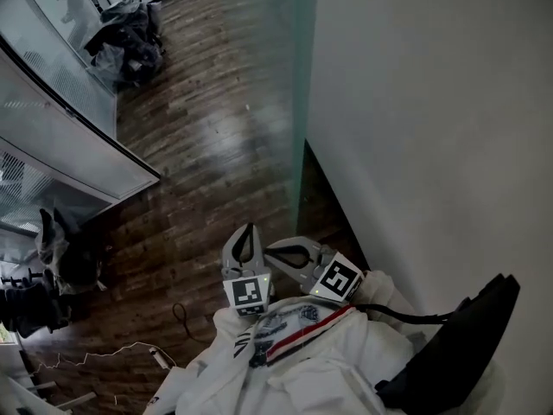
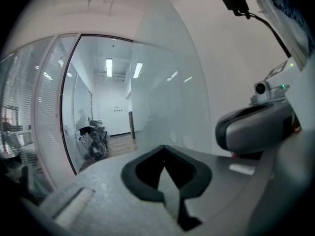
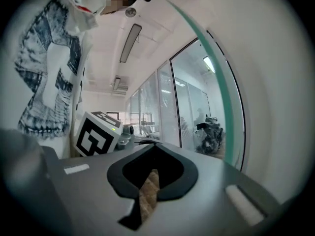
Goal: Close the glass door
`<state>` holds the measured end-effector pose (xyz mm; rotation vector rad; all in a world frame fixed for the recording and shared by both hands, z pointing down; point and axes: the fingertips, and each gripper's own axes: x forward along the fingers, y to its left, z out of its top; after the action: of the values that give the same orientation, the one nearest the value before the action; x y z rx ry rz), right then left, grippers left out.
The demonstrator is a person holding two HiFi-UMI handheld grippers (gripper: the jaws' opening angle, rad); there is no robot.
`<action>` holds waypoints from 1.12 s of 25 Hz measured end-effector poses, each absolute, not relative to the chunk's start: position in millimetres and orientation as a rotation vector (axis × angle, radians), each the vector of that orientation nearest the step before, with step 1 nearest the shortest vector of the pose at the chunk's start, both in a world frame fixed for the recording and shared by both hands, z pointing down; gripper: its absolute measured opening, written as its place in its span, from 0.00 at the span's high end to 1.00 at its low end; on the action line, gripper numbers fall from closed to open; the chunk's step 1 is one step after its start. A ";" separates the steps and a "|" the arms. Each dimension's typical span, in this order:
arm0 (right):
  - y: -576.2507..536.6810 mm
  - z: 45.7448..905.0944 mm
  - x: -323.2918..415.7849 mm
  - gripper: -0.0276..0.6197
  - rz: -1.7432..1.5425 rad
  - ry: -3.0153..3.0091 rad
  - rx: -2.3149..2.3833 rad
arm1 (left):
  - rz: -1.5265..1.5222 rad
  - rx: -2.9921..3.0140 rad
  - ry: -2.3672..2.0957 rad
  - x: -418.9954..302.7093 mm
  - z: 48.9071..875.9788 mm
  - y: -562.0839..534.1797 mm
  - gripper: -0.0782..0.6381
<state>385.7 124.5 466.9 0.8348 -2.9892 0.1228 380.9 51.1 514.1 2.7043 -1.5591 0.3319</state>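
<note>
I have both claws pinched together and empty, the left gripper [image 2: 164,149] and the right gripper [image 3: 154,147] held near my chest. The glass door [image 1: 301,119] stands edge-on just ahead, beside the white wall [image 1: 432,102] at the right edge of the wooden floor [image 1: 216,145]. I'd lay closed tips flat on the pane near its free edge and push steadily, without jabbing.
</note>
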 end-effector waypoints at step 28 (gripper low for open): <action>-11.5 562.5 481.7 0.61 0.354 -2.868 0.490 | 0.410 2.482 -1.850 360.0 524.0 77.1 0.89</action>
<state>481.7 -11.5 562.5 0.4899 -2.8676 0.3536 360.0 77.1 524.0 2.4824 -1.8496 0.4099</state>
